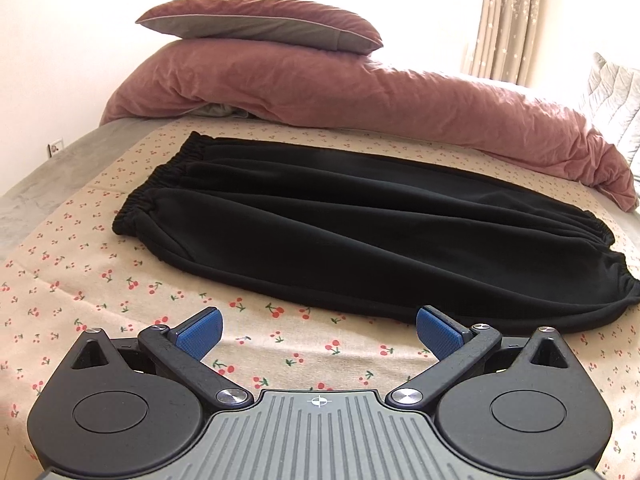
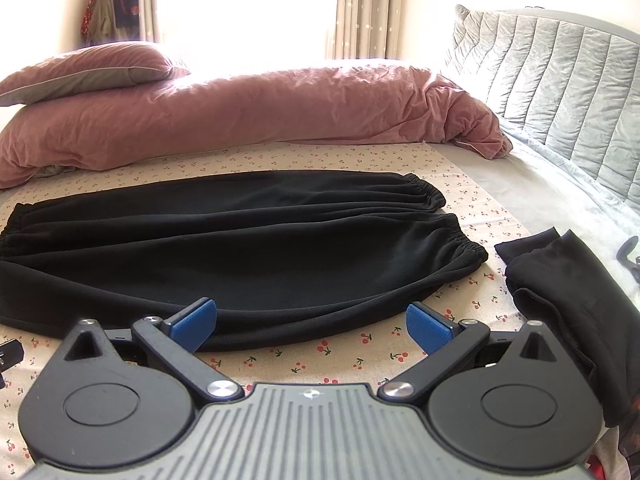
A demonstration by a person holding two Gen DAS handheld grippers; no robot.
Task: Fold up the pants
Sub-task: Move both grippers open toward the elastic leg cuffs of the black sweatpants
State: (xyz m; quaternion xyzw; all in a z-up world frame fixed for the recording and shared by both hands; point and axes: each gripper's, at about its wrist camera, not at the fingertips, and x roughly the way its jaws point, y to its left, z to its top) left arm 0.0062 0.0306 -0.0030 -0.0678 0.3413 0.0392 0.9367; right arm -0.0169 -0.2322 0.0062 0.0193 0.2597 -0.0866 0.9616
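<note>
— Well, how do the jaws stand on the two tools?

— Both are spread wide and hold nothing. The left gripper (image 1: 318,330) hangs over bare cherry-print sheet (image 1: 80,280) at the bottom of its frame, just short of the near hem of the pants (image 1: 340,232). The right gripper (image 2: 311,326) sits low in its frame too, its left blue pad (image 2: 196,320) showing against the dark cloth's near edge; whether it touches cannot be told.

— And the pants themselves?

— They lie flat across the middle of both frames, waistband at the left, the two elastic cuffs (image 2: 452,220) at the right. The legs lie side by side, far one slightly behind the near one, so no lengthwise fold seems made.

— So how far along is it?

— Barely begun, by the look of it: spread and smoothed, nothing folded. Bringing one leg over the other, then doubling waist to cuffs, all remains.

— Anything else around?

— A pink duvet (image 1: 360,92) and pillow (image 1: 260,24) across the top, and a second dark garment (image 2: 560,300) bunched at the right edge of the right wrist view.
</note>
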